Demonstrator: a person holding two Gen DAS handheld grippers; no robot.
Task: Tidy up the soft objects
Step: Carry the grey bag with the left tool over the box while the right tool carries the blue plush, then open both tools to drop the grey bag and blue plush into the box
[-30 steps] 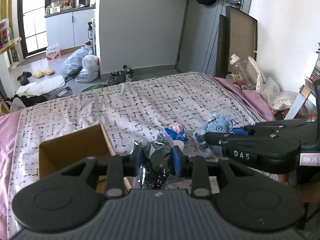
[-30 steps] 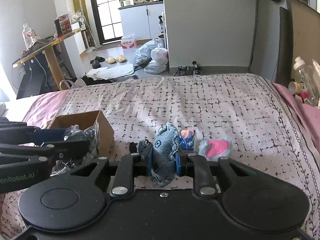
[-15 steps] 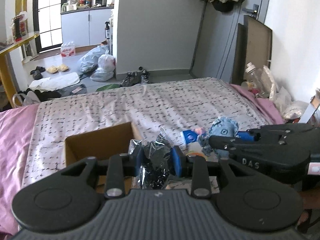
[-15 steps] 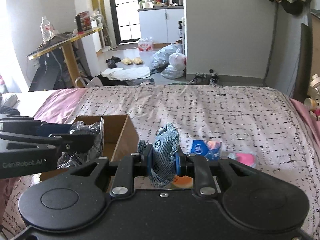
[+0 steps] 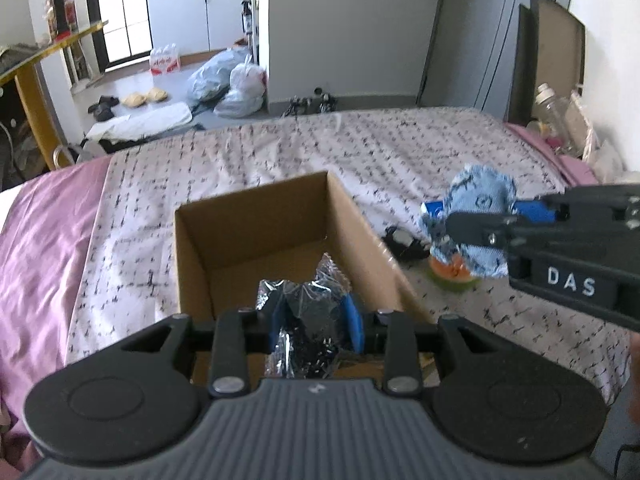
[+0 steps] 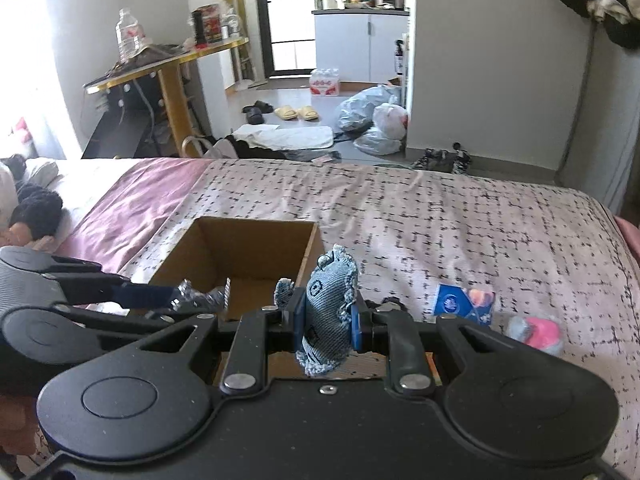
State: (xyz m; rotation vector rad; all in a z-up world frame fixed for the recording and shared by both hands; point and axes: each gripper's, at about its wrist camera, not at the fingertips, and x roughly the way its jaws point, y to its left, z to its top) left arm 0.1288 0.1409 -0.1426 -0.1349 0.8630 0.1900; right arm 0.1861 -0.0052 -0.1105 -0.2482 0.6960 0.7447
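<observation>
Bright daylight is coming through the glass door (image 5: pixel 120 12), overexposing the left wall (image 6: pixel 36 92), while fisheye distortion is bending edges and motion blur is softening the bedspread (image 5: pixel 400 152).

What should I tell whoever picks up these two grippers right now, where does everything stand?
Left gripper: shut on a crinkly silver bag, held over the open cardboard box.
Right gripper: shut on a denim pouch, beside the box's right wall.
Done: both items picked up; the box floor that shows is bare.
Left: drop both into the box, then collect the blue packet, pink soft toy, orange-and-green piece and small dark item lying on the bedspread.
</observation>
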